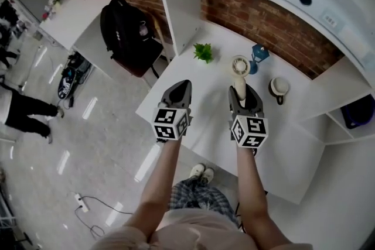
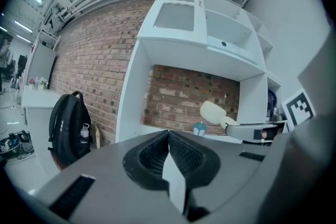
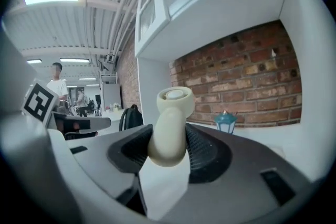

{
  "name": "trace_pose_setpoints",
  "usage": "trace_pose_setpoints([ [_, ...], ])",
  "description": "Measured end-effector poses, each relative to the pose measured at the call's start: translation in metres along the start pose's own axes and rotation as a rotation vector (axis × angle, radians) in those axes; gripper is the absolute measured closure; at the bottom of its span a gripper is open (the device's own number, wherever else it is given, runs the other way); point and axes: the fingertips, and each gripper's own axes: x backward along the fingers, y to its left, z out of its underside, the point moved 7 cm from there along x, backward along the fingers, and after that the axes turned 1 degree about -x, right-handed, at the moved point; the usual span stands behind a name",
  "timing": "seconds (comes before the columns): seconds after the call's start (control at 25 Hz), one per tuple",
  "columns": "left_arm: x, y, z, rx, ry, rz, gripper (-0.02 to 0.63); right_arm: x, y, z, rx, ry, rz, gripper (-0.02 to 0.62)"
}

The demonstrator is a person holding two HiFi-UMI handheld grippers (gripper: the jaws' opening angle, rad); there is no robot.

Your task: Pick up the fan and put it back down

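Observation:
My right gripper (image 1: 244,93) is shut on the handle of a cream hand-held fan (image 1: 239,65), lifted above the white table (image 1: 205,108). The fan's round head sticks out past the jaws, toward the brick wall. In the right gripper view the handle (image 3: 169,136) sits squeezed between both ribbed pads, and the head (image 3: 176,98) stands above them. My left gripper (image 1: 183,86) hovers beside it at the left, shut with nothing between its fingertips (image 2: 169,136). From the left gripper view the fan's head (image 2: 212,111) shows off to the right.
On the table near the wall stand a small green plant (image 1: 203,52), a blue lantern (image 1: 259,54) and a round black-and-white cup (image 1: 279,88). White shelving rises above and at the right. A black backpack (image 1: 126,32) rests on a chair to the left.

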Motion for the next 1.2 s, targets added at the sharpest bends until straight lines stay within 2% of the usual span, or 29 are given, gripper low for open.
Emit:
trace_pose_setpoints([
  [0.28,0.047,-0.018,-0.04,-0.036,-0.086,-0.015,0.578,0.074,0.016,-0.045,0.029,-0.159,0.025,0.385],
  [0.6,0.063,-0.025,-0.055,-0.047,-0.111,-0.008,0.578,0.104,0.023,-0.062,0.035,-0.221,0.045,0.385],
  [0.92,0.036,-0.023,-0.038,-0.029,-0.065,0.004,0.578,0.069,0.008,-0.044,0.02,-0.156,0.047,0.386],
  [1.2,-0.016,-0.01,0.009,0.015,0.025,-0.003,0.578,0.009,-0.015,0.009,0.004,-0.01,0.053,0.386],
])
